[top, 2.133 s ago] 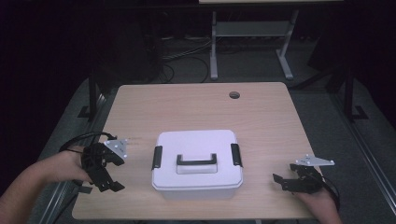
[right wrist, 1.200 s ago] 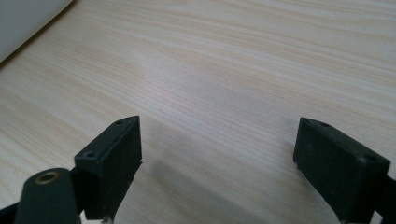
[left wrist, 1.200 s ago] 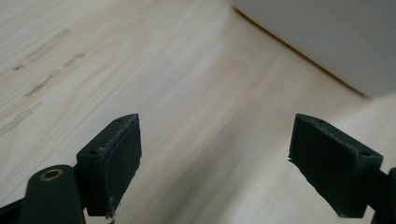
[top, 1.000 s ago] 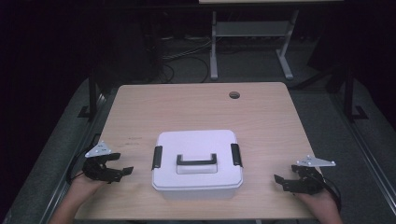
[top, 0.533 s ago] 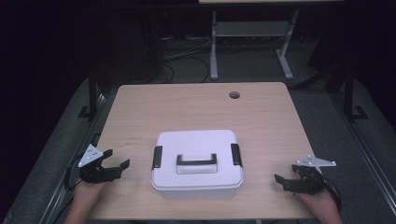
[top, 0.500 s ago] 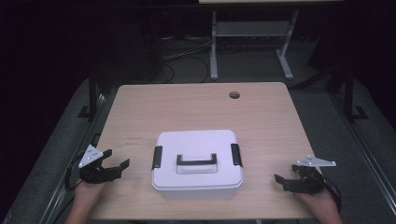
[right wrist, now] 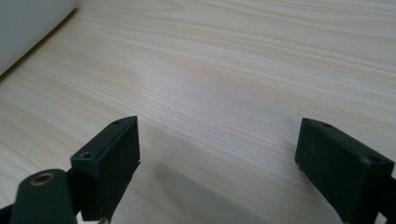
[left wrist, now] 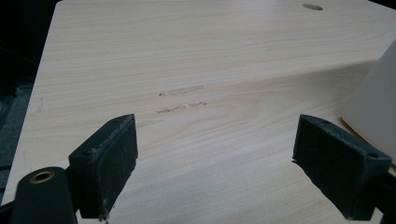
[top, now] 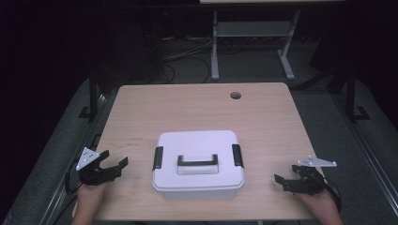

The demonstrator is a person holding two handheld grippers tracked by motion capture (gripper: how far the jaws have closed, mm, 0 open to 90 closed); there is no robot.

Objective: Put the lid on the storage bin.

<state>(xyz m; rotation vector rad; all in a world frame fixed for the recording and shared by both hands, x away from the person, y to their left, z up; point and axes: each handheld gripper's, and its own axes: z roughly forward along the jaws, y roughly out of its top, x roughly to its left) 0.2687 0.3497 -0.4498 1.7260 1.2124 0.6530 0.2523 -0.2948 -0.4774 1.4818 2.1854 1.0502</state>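
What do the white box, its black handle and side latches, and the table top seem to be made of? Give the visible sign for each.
White box: probably plastic, smooth and matt, with rounded moulded corners.
Black handle and side latches: likely plastic too, dark with a slight sheen; too small to be sure.
Table top: pale wood-grain surface, perhaps laminate or veneer, going by its long even grain lines and flat, low-gloss finish.

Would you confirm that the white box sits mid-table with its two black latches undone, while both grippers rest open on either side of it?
Not quite: the latches look fastened, lying flat against the lid's ends in the high view. The rest holds: the white box sits mid-table, with the left gripper and right gripper open on either side of it.
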